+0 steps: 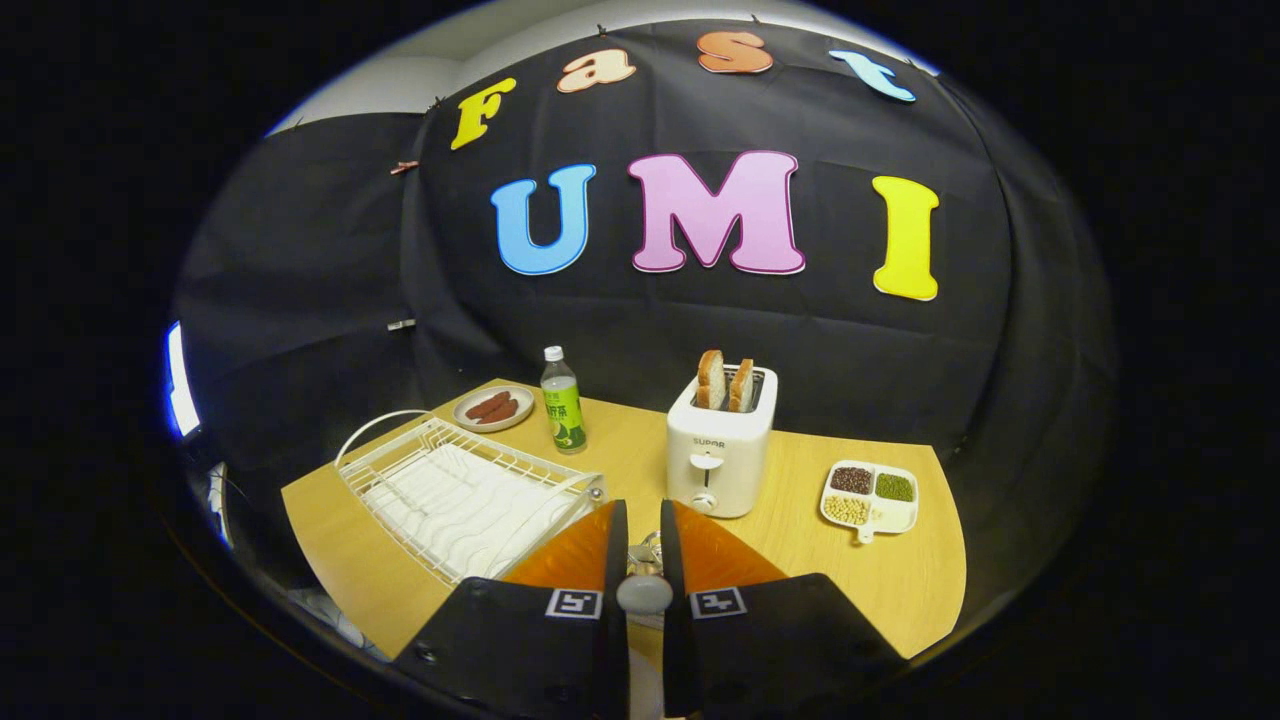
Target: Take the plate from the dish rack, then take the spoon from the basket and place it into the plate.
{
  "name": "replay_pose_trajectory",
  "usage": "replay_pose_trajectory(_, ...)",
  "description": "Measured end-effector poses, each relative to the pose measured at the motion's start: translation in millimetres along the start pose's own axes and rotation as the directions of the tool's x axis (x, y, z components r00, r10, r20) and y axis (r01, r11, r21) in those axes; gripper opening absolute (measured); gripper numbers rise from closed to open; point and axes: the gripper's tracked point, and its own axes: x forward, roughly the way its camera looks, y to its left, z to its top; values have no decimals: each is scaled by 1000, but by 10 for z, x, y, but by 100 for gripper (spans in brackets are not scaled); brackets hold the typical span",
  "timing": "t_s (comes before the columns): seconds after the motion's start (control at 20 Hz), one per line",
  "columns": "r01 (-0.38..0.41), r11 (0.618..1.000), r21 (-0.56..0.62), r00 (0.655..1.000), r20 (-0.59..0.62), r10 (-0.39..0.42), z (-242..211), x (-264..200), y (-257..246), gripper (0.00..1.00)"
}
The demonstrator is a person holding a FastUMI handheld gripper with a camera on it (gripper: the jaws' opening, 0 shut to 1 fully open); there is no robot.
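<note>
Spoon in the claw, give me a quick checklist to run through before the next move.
1. Claw shut on the spoon, handle between both fingers: ok.
2. Plate out of the dish rack: ok.
3. Where the plate now waits: cannot tell.
4. Free path ahead: not ok, the toaster stands just beyond the fingers.
5. Bottle upright behind the rack: ok.
</note>
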Motion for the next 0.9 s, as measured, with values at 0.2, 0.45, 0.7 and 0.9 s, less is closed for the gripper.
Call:
replay_pose_trajectory(0.2,-32,999,29,999,-27,33,-100,-235,117,17)
replay_pose_trajectory(0.45,-89,995,44,993,-80,92,-377,-411,367,17)
replay_pose_trajectory(0.7,-129,988,86,981,-137,140,-700,-403,540,17)
replay_pose_trajectory(0.9,-154,985,72,970,-180,164,-998,-281,652,17)
